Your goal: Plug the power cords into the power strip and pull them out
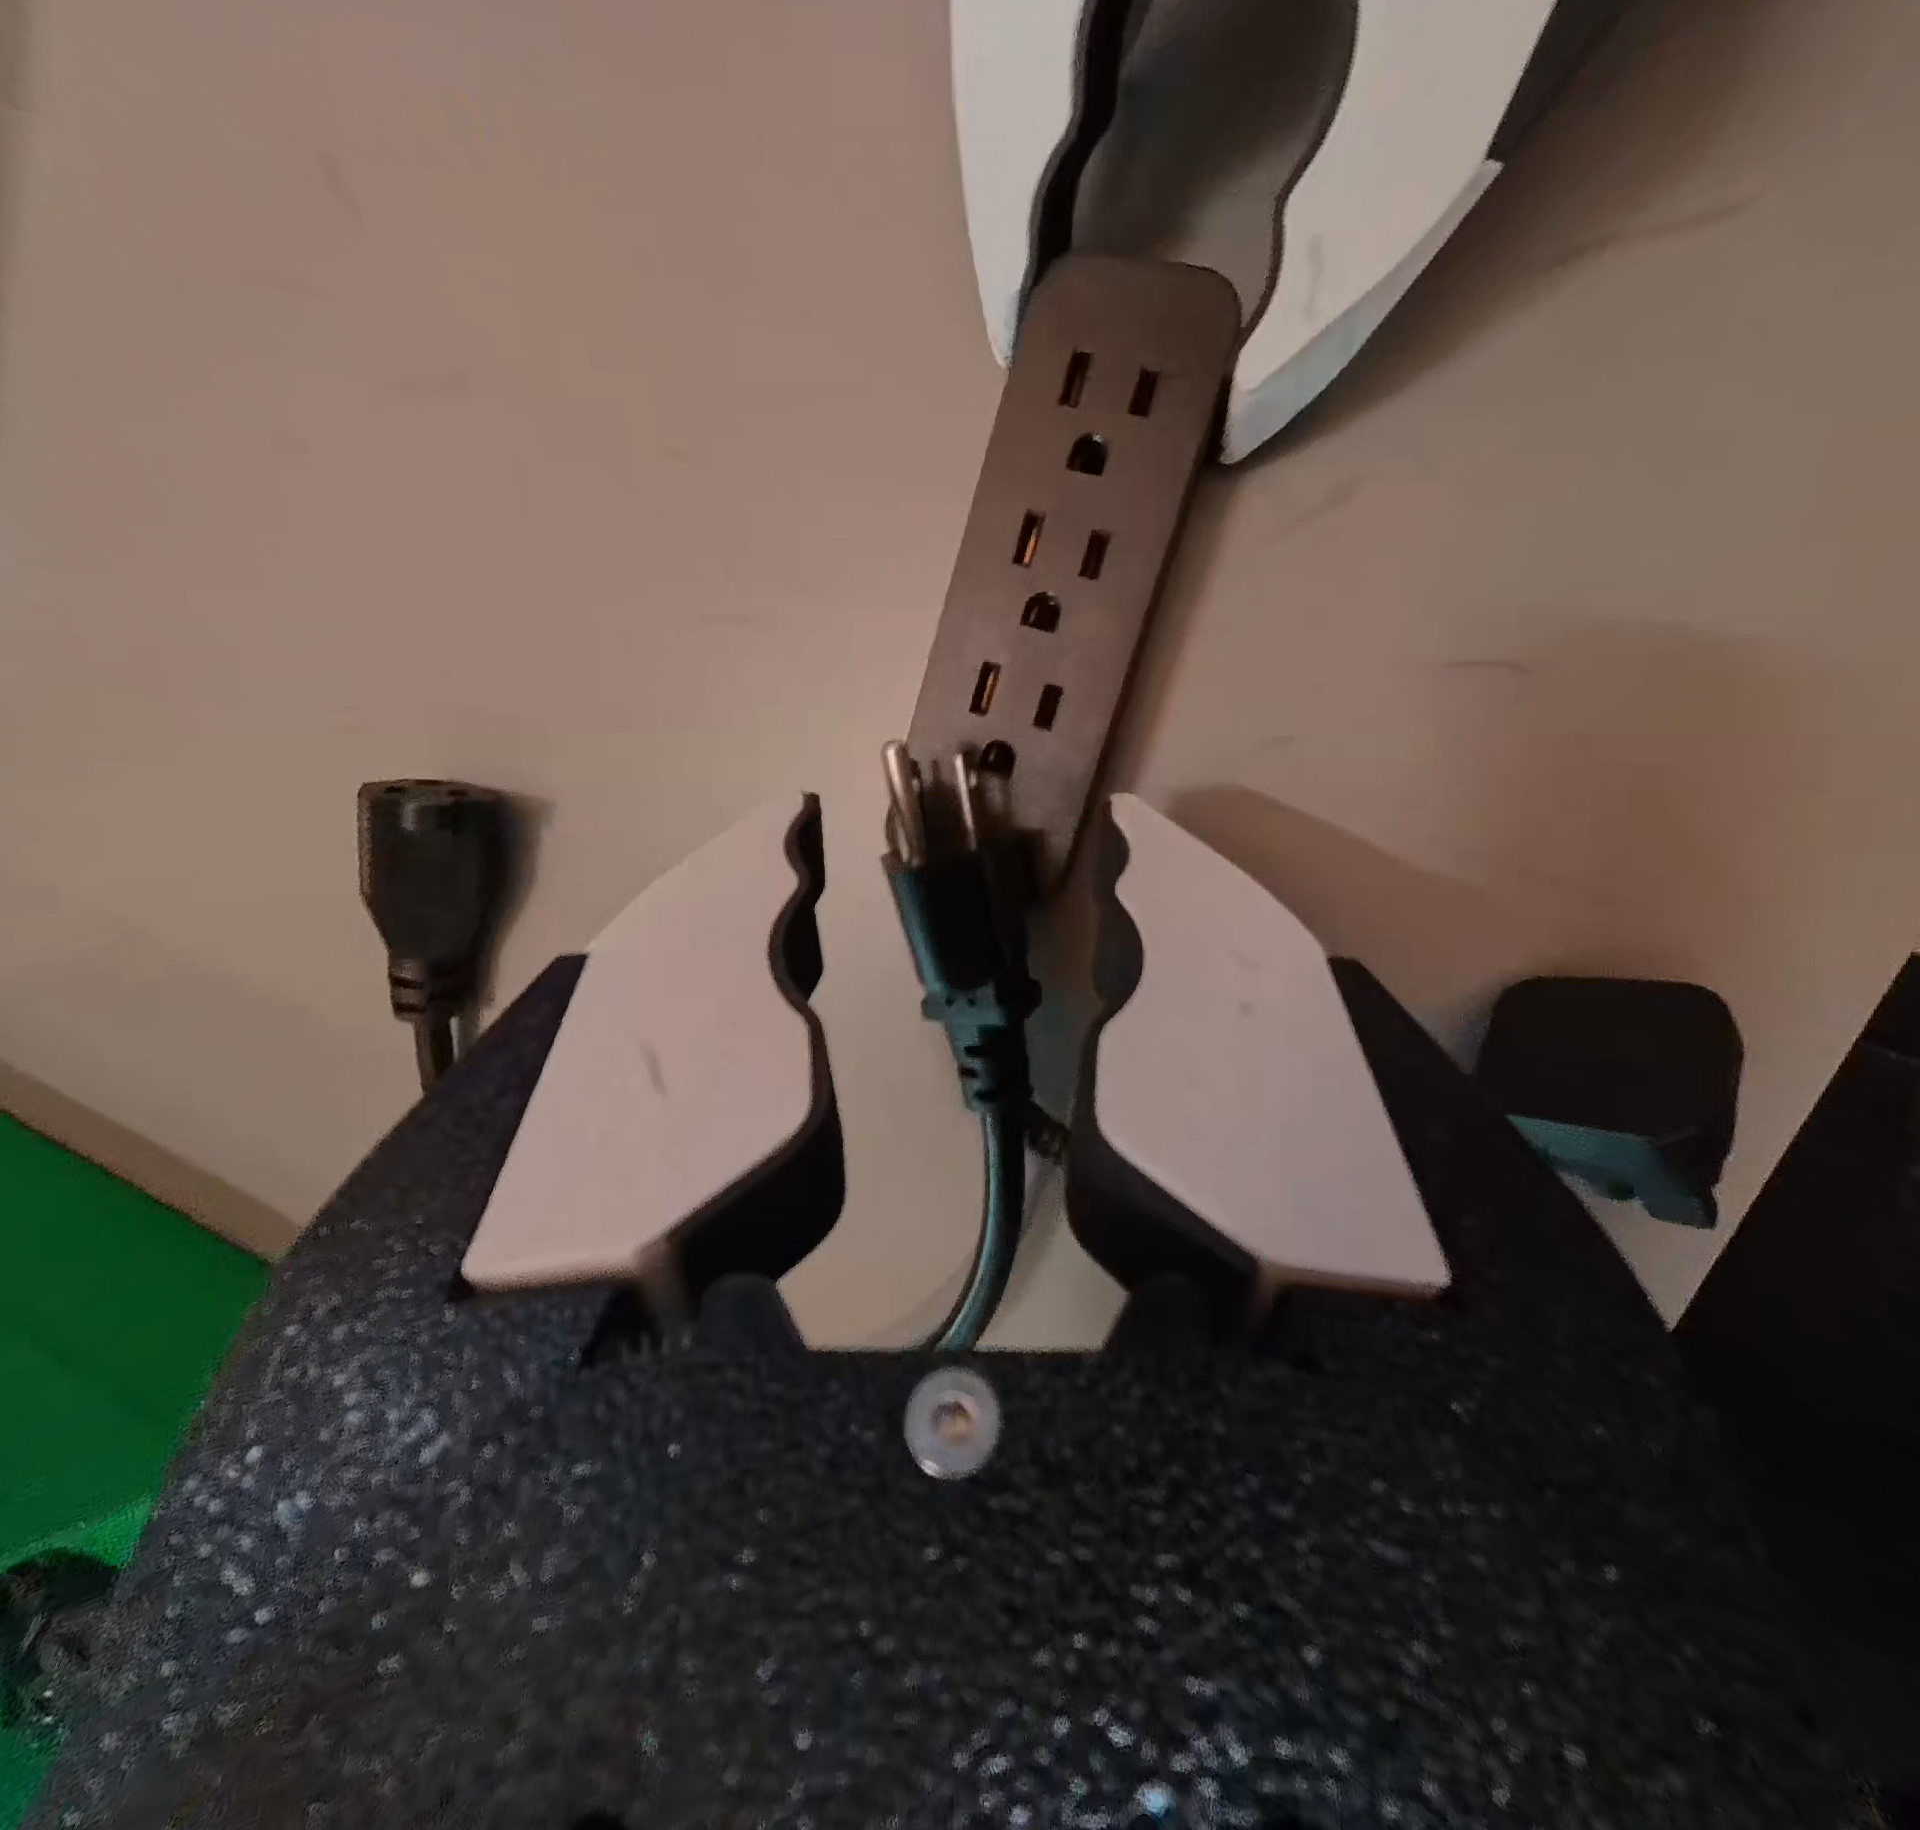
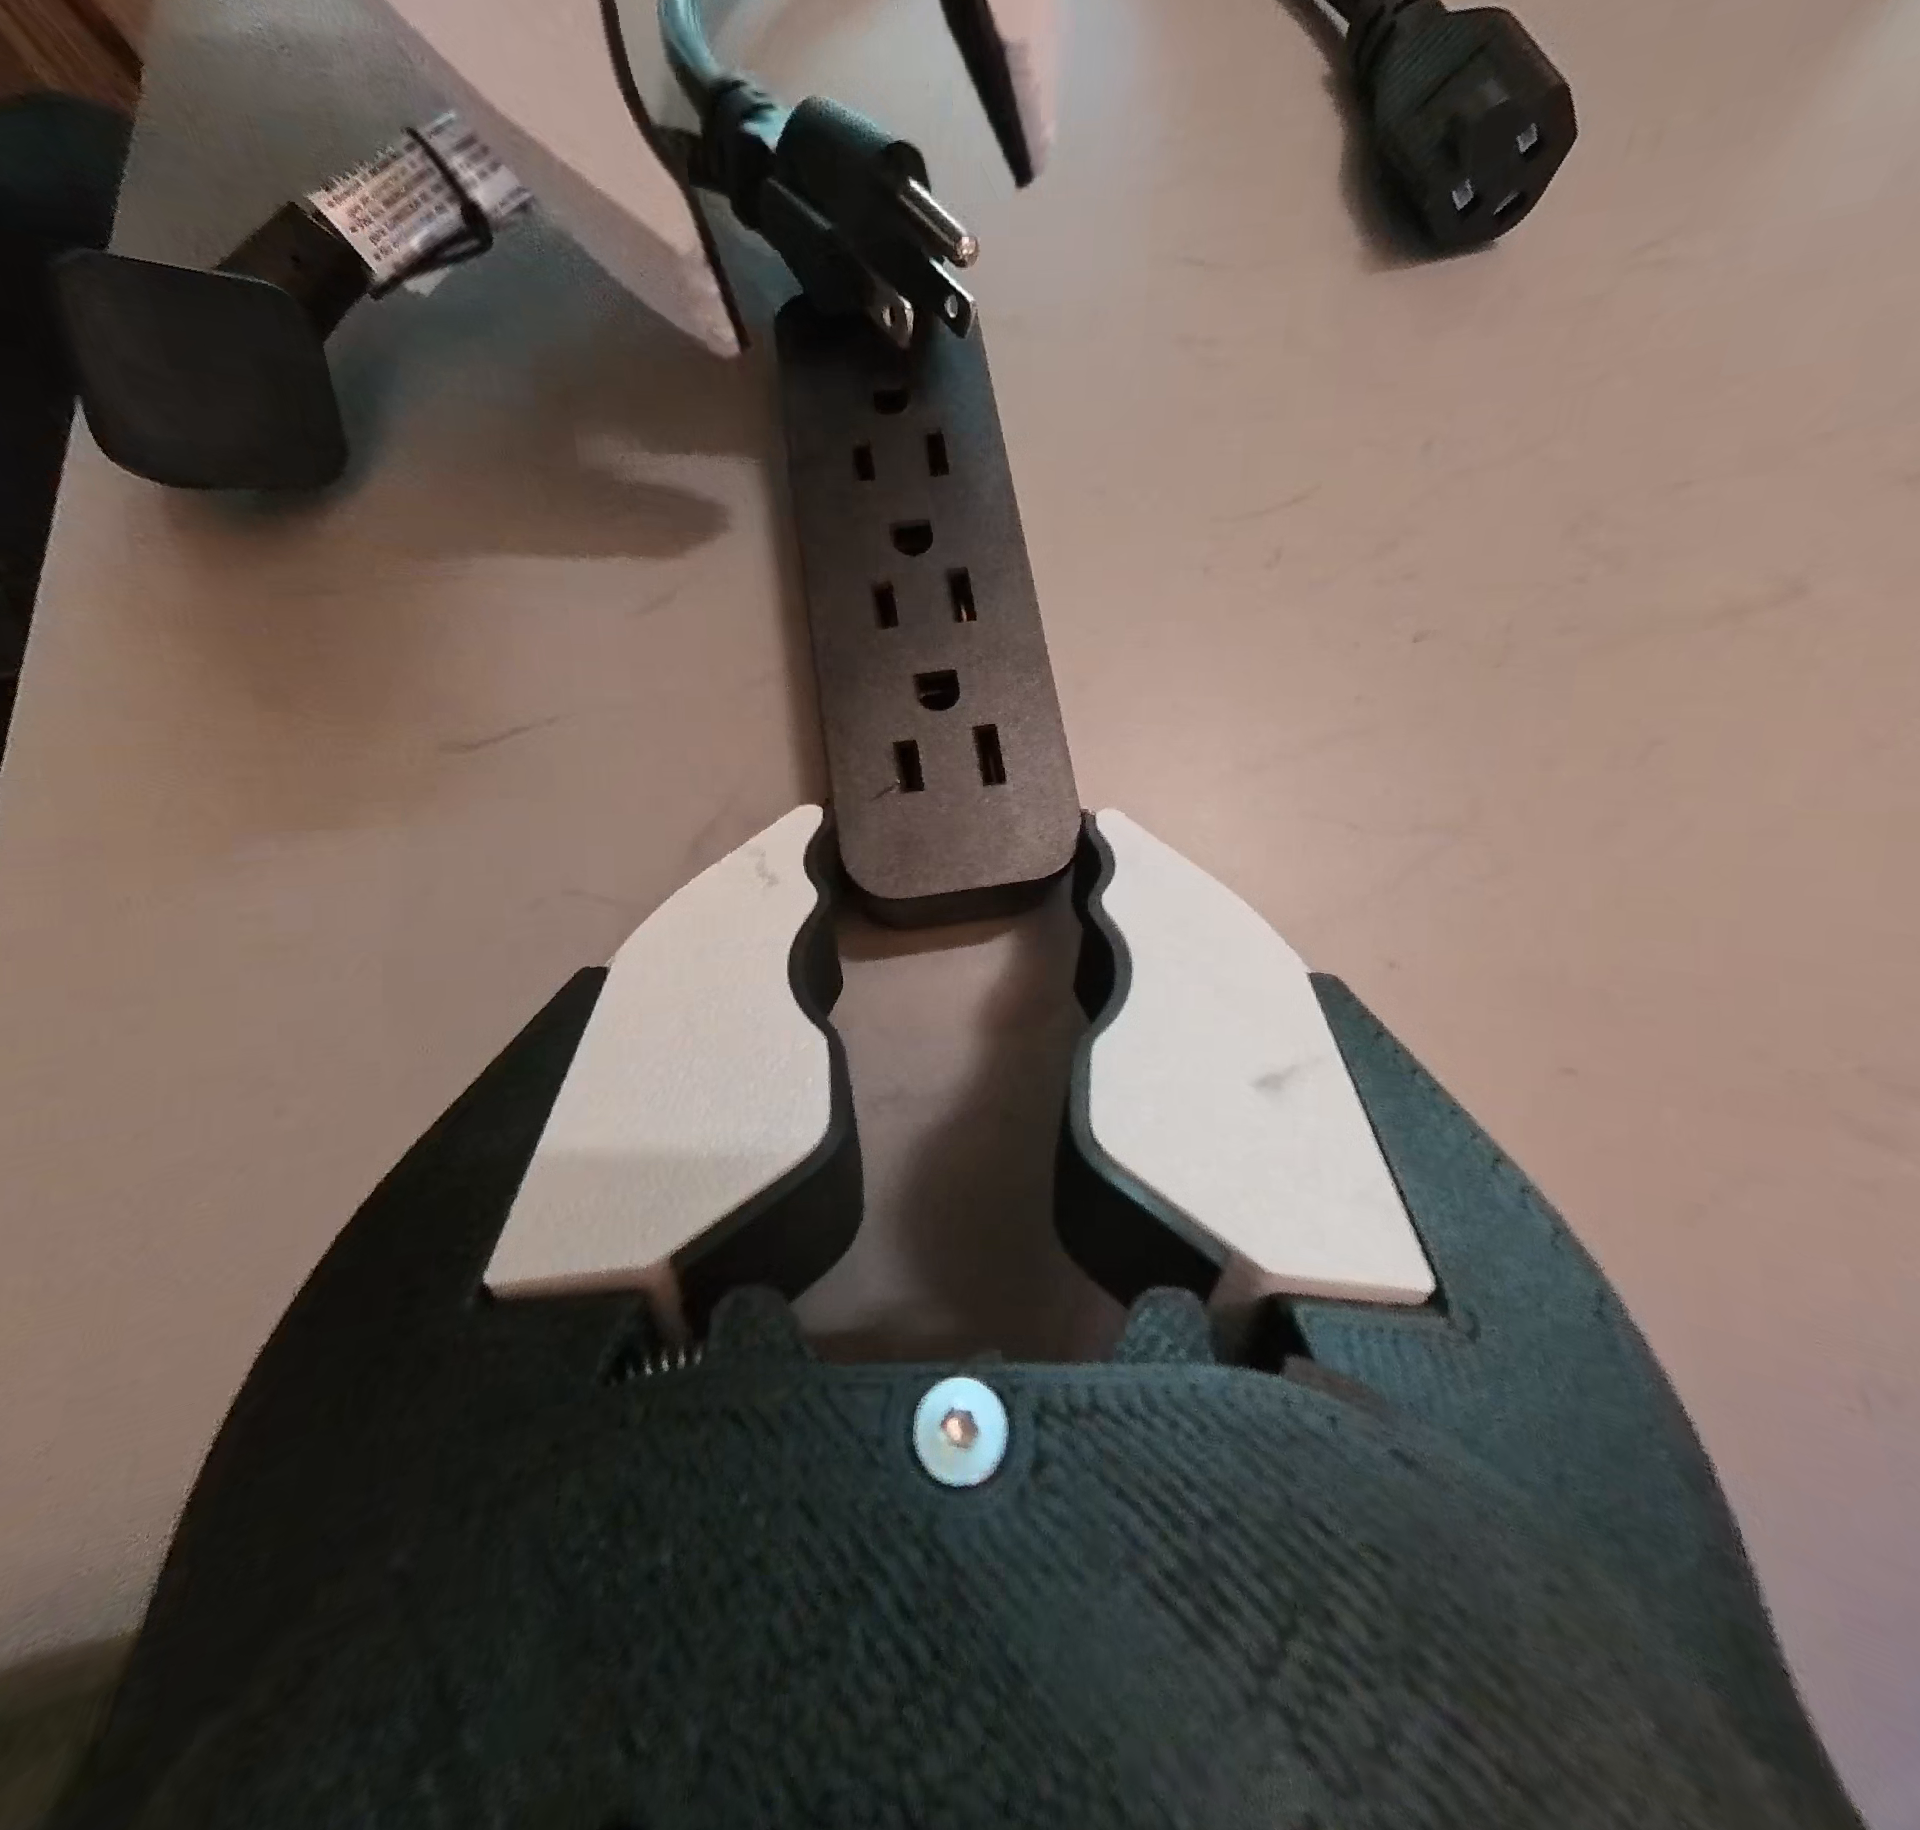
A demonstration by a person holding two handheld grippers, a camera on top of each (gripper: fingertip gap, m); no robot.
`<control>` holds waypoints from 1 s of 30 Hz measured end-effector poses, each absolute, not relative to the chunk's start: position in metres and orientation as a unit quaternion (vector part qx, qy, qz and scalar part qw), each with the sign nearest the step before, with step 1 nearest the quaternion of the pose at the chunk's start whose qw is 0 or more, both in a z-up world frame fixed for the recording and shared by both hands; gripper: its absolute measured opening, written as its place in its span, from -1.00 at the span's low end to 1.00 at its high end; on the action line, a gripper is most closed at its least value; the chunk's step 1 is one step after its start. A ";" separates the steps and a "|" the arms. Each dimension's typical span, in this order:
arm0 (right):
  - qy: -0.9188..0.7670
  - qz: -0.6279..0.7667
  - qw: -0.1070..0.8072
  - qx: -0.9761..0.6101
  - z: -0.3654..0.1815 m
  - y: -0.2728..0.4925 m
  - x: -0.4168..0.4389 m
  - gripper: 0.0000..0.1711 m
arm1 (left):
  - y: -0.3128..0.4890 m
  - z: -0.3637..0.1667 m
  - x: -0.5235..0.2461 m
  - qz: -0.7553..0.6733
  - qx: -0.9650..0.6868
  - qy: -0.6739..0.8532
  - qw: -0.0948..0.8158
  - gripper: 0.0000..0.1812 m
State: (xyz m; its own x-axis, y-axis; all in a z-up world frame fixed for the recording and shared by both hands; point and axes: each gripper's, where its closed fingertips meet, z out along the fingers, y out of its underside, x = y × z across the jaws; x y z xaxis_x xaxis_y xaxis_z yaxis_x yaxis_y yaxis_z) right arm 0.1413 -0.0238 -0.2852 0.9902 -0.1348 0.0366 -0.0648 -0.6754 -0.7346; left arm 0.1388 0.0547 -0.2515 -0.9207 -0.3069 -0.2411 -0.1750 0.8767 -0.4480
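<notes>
A: Left wrist view first. Your left gripper point(image 1: 961, 824) sits at lower centre with its white fingers point(image 1: 665, 1053) spread apart. The plug point(image 1: 961, 897) lies loose in the gap between them, touching neither finger as far as I can see, its prongs resting on the near end of the power strip point(image 1: 1081, 575).

B: And the strip itself?

A: It runs from centre toward the upper middle on the pale table point(image 1: 416, 430), three outlets bare. At its far end your right gripper point(image 1: 1195, 222) straddles it. A black cord socket point(image 1: 431, 876) lies at left, well apart from the strip, and a flat black plug point(image 1: 1621, 1063) sits at right.

B: Right wrist view?

A: Your right gripper point(image 2: 956, 845) is at lower centre, fingers point(image 2: 1195, 1032) pressed on both sides of the strip's point(image 2: 935, 617) near end. The plug point(image 2: 842, 191) rests at the far end, upper centre, prongs out of the slots. The left gripper's fingertips point(image 2: 1013, 45) stand on either side of it, apart. The cord socket point(image 2: 1455, 139) is upper right; the flat plug point(image 2: 197, 367), with a labelled cord point(image 2: 405, 211), upper left.
</notes>
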 end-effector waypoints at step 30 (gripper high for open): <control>0.095 -0.040 0.394 -0.914 -0.288 -0.031 0.151 -0.50 | 0.119 -0.254 0.085 -0.529 -0.597 0.585 -0.145 -0.51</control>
State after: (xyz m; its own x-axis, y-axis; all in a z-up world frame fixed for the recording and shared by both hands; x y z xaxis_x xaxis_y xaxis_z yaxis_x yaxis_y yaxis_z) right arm 0.1510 -0.0314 -0.2878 0.9788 -0.2050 -0.0018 -0.1421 -0.6722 -0.7266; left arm 0.0847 0.1188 -0.2538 -0.2450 -0.5462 0.8010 -0.8522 -0.2726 -0.4466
